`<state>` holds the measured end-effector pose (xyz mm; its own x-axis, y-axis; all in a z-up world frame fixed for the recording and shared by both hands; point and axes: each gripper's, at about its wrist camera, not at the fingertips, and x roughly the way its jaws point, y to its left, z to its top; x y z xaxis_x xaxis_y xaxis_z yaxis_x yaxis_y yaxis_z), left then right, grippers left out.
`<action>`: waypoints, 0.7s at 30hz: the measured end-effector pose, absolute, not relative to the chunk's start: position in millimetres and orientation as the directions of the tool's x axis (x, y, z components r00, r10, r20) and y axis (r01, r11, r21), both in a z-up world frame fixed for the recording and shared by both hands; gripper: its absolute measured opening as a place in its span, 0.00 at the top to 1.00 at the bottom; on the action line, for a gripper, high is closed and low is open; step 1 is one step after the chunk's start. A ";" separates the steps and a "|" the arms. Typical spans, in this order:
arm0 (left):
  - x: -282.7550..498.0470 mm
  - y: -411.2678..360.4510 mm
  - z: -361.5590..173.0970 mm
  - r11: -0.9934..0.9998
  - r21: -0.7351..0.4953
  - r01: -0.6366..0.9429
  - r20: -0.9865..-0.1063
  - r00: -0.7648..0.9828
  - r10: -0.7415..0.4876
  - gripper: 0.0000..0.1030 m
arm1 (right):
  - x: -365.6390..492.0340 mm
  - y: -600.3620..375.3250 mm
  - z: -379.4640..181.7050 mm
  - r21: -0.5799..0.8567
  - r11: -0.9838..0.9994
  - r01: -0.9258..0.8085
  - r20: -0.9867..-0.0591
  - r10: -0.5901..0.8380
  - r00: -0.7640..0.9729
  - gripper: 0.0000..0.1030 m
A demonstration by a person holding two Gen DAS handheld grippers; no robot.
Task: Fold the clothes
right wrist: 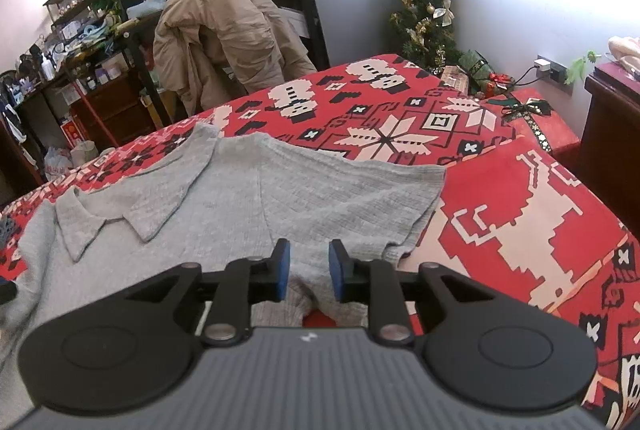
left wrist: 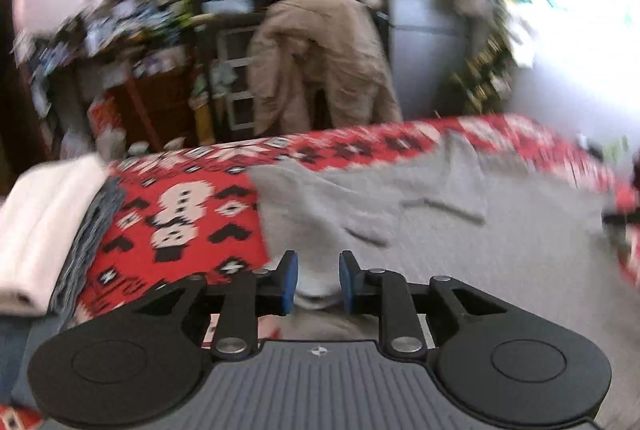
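Note:
A grey knit shirt (right wrist: 248,190) with a pointed collar (right wrist: 132,214) lies spread on a red patterned bedspread (right wrist: 520,210). My right gripper (right wrist: 309,276) is at its near edge by the right sleeve. The blue pads stand close together on a raised bunch of the grey cloth, with red showing beneath. In the blurred left wrist view the same grey shirt (left wrist: 440,230) covers the bedspread (left wrist: 180,214). My left gripper (left wrist: 318,280) holds a pale bunch of that fabric between its narrowed pads at the near left edge.
A stack of folded white and grey cloth (left wrist: 40,222) sits left of the shirt. Beyond the bed stand a chair draped with a beige jacket (right wrist: 224,34), cluttered shelves (right wrist: 80,30), a small Christmas tree (right wrist: 424,22) and wrapped gifts (right wrist: 532,118).

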<state>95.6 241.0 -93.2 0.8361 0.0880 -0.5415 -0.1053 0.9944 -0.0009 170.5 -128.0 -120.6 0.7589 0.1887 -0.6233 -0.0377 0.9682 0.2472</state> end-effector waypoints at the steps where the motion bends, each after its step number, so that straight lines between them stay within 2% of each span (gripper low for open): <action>1: 99.7 250.1 -95.2 0.990 -0.046 -0.131 -0.557 0.826 0.084 0.76 | 171.0 -128.3 -120.5 0.256 0.966 -0.035 -0.623 0.192 0.758 0.77; 7: 125.3 300.9 -109.1 0.916 -0.293 -0.273 -0.643 0.765 0.022 0.76 | 173.8 -127.9 -121.7 0.298 0.954 -0.034 -0.623 0.221 0.750 0.76; 12: 135.4 307.4 -120.4 0.868 -0.405 -0.286 -0.665 0.744 -0.065 0.74 | 175.7 -128.4 -122.8 0.293 0.955 -0.038 -0.624 0.222 0.749 0.75; 15: 137.5 304.1 -121.4 0.866 -0.417 -0.276 -0.662 0.745 -0.081 0.75 | 177.5 -132.2 -124.0 0.310 0.950 -0.028 -0.626 0.226 0.746 0.75; 16: 137.4 300.9 -120.0 0.875 -0.399 -0.272 -0.658 0.750 -0.067 0.80 | 177.4 -133.6 -124.3 0.317 0.948 -0.025 -0.627 0.229 0.745 0.75; 17: 136.8 297.7 -118.4 0.886 -0.384 -0.259 -0.651 0.757 -0.060 0.91 | 178.0 -135.0 -124.6 0.326 0.945 -0.021 -0.627 0.233 0.744 0.75; 21: 134.4 288.8 -114.1 0.914 -0.346 -0.214 -0.626 0.778 -0.054 0.98 | 179.2 -137.6 -126.4 0.347 0.938 -0.006 -0.628 0.238 0.741 0.75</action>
